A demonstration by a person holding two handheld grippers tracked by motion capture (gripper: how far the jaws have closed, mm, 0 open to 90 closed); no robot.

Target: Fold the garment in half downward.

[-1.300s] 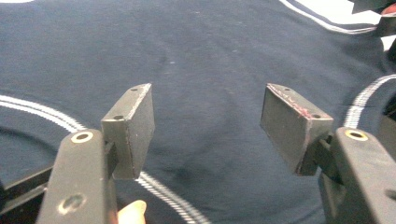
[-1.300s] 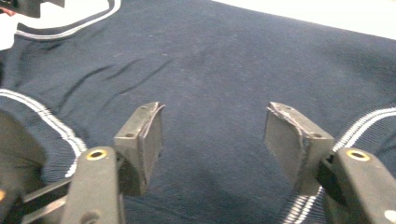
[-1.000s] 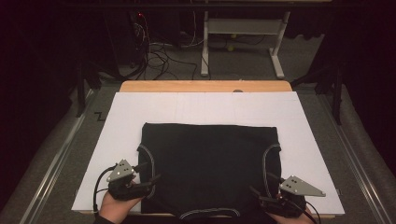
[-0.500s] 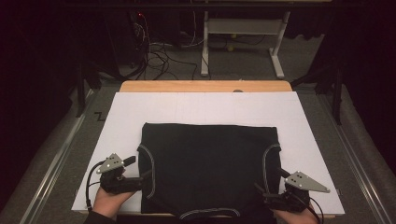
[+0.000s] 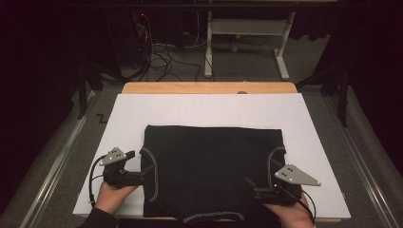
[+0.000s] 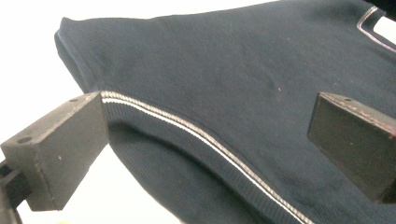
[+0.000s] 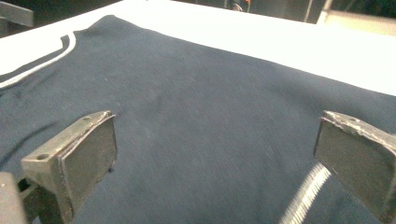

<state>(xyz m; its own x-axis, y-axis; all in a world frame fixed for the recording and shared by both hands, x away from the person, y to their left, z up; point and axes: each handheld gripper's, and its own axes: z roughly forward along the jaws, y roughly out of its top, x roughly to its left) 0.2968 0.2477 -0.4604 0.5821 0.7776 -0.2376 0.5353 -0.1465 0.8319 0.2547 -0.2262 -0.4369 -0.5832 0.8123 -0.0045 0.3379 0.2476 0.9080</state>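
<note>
Both our grippers have drawn back off the dark garment [image 5: 211,173], their jaws having just opened wide with nothing clamped. We see our left gripper [image 5: 148,170] at its left edge, our right gripper [image 5: 249,183] over its lower right; it lies flat on the white sheet [image 5: 204,107].

Garment [image 5: 211,175]: dark knit, pale piping, folded flat.
Place: white sheet [image 5: 204,111], six o'clock edge.

floor [image 5: 361,156]: grey carpet | table [image 5: 209,88]: wood edge under white sheet [image 5: 209,109] | behind: white desk frame [image 5: 247,35], cables [image 5: 164,57] on floor | surround: dark, black drapes | light: on table
</note>
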